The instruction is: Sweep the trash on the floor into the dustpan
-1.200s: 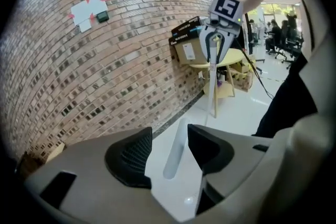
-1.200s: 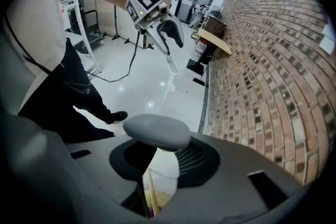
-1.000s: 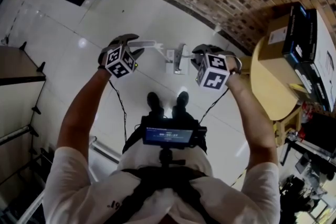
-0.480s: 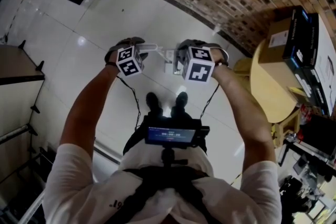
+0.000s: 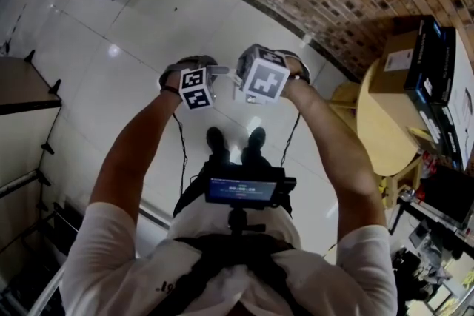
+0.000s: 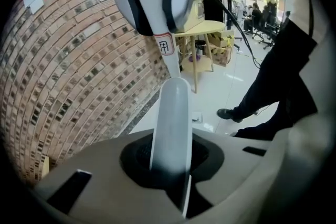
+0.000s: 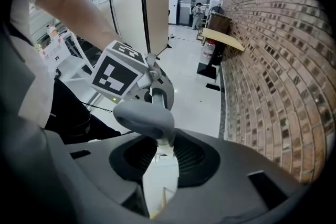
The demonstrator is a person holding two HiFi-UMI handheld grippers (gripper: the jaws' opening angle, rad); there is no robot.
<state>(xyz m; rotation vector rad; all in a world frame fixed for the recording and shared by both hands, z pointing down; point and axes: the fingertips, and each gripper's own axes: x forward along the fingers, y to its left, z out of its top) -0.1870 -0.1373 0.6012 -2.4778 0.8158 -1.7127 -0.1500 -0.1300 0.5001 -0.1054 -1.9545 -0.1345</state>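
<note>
Dustpan set's pale handle (image 6: 173,107) runs lengthwise through the left tool (image 6: 170,165), whose jaws have just closed onto it. Close beside it, the right tool (image 7: 160,165) grips the grey-capped handle (image 7: 144,118).

Glossy white tile floor (image 5: 148,29), someone's black shoes (image 5: 216,141) planted on it, round yellow table (image 5: 379,131) standing off right.

In the head view the left cube (image 5: 195,89) and right cube (image 5: 264,80) hide both sets of tongs.
</note>
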